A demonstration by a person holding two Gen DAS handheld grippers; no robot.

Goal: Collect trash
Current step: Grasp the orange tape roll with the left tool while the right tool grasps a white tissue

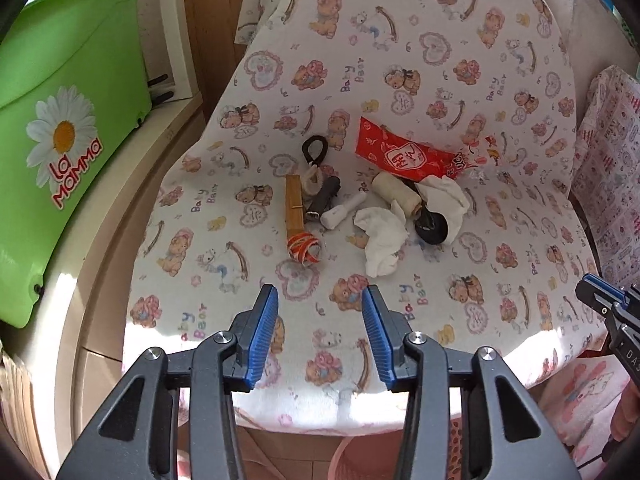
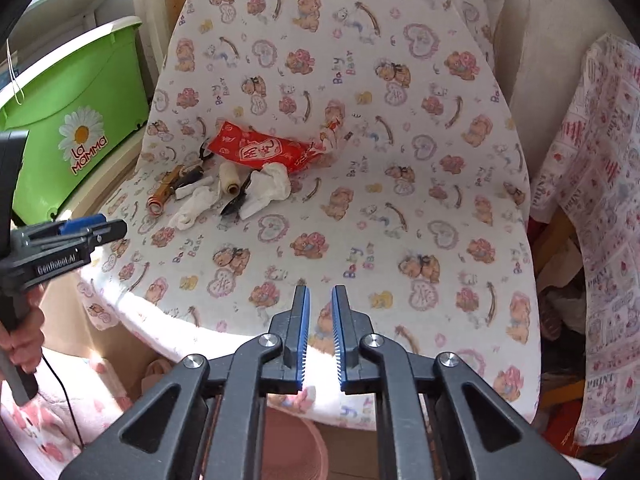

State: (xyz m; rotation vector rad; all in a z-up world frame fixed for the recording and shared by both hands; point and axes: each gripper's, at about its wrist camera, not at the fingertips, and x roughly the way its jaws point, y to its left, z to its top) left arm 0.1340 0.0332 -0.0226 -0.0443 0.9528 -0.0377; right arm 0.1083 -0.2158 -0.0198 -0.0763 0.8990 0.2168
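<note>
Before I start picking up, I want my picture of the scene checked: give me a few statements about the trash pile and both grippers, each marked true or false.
1. The left gripper holds a tissue. False: its fingers are apart and empty.
2. The red wrapper lies at the far side of the pile. True.
3. The green bin stands to the left of the covered seat. True.
4. The right gripper is shut on the thread spool. False: it is open, short of the pile.
5. Two crumpled white tissues lie in the pile. True.
</note>
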